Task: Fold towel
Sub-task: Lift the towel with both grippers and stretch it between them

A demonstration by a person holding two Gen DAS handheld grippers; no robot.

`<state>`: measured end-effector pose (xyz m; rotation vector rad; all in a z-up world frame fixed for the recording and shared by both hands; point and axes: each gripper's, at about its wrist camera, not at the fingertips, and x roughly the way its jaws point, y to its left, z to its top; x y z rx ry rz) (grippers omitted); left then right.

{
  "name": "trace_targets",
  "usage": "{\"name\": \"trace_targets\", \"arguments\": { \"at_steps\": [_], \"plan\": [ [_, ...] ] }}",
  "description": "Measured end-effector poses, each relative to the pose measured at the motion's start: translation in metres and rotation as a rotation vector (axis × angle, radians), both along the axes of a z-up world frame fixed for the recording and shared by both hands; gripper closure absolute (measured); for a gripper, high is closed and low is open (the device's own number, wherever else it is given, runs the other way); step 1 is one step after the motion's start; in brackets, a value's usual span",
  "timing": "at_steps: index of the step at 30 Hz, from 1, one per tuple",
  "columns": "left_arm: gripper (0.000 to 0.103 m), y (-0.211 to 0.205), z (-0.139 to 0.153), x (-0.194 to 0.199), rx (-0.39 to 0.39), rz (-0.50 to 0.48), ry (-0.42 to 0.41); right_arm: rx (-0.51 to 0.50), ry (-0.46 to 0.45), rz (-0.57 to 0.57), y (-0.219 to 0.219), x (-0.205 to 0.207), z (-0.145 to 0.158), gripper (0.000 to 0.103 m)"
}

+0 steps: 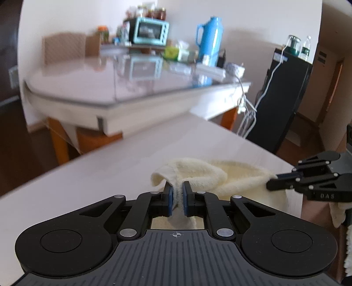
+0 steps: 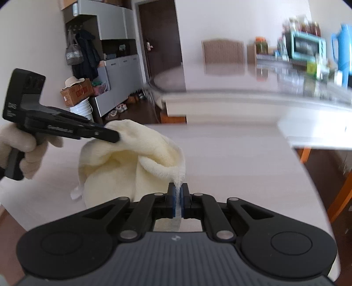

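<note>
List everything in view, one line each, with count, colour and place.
towel: one, cream, held up over the near table
near table: one, white, under the towel
far table: one, glossy, behind
toaster oven: one, teal, on far table
thermos jug: one, blue, on far table
jars: several, blurred, on the oven
black cabinet: one, right of far table
cardboard box: one, brown, by grey cupboards
left gripper: black, shut on towel
right gripper: black, shut on towel
gloved hand: one, white, holding left gripper
</note>
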<state>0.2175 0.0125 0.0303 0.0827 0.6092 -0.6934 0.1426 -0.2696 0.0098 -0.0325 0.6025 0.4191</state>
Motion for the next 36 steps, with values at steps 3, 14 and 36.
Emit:
{"name": "trace_targets", "arguments": {
  "at_steps": [3, 14, 36],
  "plan": [
    [0.094, 0.011, 0.024, -0.025, 0.001, 0.029, -0.058, -0.042, -0.089, 0.010, 0.005, -0.009, 0.025, 0.098],
    [0.094, 0.024, 0.111, -0.124, 0.042, 0.109, -0.256, -0.105, -0.443, 0.038, 0.020, -0.072, 0.126, 0.098],
    [0.073, 0.054, -0.035, 0.017, 0.235, 0.385, 0.041, -0.181, -0.146, 0.104, 0.089, 0.120, -0.016, 0.066]
  ]
}}
